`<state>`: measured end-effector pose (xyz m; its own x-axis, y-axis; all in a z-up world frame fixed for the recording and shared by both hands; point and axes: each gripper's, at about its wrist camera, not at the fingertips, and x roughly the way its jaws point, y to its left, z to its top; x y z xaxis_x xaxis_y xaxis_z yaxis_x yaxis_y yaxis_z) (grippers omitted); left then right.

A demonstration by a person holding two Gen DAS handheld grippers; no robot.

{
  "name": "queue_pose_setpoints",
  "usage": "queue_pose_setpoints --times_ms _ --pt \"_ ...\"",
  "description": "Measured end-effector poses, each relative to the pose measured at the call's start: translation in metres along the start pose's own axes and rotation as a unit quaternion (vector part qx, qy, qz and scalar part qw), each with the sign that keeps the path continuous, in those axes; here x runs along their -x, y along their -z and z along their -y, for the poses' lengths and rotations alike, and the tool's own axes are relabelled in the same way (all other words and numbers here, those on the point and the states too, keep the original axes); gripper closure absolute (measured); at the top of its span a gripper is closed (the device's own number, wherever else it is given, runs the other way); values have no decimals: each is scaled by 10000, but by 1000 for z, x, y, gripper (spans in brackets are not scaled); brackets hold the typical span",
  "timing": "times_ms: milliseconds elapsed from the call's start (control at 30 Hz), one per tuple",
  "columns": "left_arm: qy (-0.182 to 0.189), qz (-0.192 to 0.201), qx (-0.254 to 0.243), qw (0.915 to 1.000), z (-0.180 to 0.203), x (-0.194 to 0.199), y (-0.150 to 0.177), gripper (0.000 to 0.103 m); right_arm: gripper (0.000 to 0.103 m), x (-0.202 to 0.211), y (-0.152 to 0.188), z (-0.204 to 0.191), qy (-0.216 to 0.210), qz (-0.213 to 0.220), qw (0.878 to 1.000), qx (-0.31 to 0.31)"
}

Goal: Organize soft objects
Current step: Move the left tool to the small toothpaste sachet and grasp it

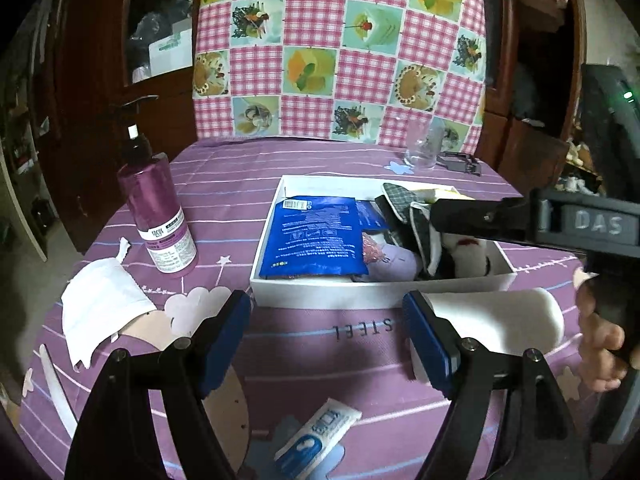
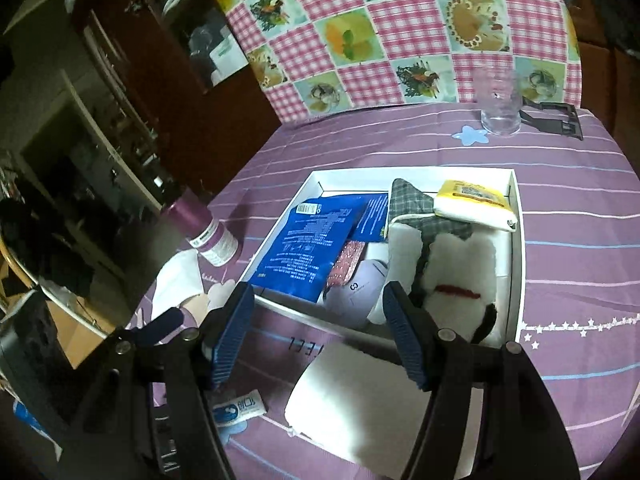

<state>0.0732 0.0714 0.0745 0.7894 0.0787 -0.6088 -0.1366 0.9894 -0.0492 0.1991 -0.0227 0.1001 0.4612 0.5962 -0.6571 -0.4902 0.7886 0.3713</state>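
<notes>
My left gripper (image 1: 326, 340) is matte black plastic, its two fingers faced with ribbed blue pads (image 1: 426, 344), each linkage arm pinned by round silver screws (image 1: 467, 345). My right gripper (image 2: 318, 334) is built the same: black forked arms, blue ridged pads (image 2: 402, 334), silver pivot screws (image 2: 444, 335). Seen from my left wrist, its black body bears raised grey lettering reading "DAS" (image 1: 598, 223), and a small green light (image 1: 628, 95) glows on the dark housing above it. My hand (image 1: 600, 344) shows at the frame's right edge; no sleeve is visible.
</notes>
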Motion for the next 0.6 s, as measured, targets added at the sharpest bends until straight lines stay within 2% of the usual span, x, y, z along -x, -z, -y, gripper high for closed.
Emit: queue_pose_setpoints --times_ms 167,267,300,333,433,600 --pt "35 -255 -67 9996 -14 13 8 24 35 0 -1 -1 53 -101 9999 63" --pt "80 -476 -3 9988 -28 17 25 25 35 0 -2 0 100 -134 9998 90" --pt "157 -579 6 9982 -32 16 32 29 35 -1 -2 0 121 -140 9998 91" --pt "196 -692 -38 9974 -32 13 39 40 35 -1 -2 0 131 -148 9998 86" --pt "104 -1021 -261 9944 -26 0 57 59 36 -4 -1 2 138 -230 9996 35" --pt "242 -1276 -699 9891 -5 -13 75 63 36 -2 -2 1 131 -250 9996 86"
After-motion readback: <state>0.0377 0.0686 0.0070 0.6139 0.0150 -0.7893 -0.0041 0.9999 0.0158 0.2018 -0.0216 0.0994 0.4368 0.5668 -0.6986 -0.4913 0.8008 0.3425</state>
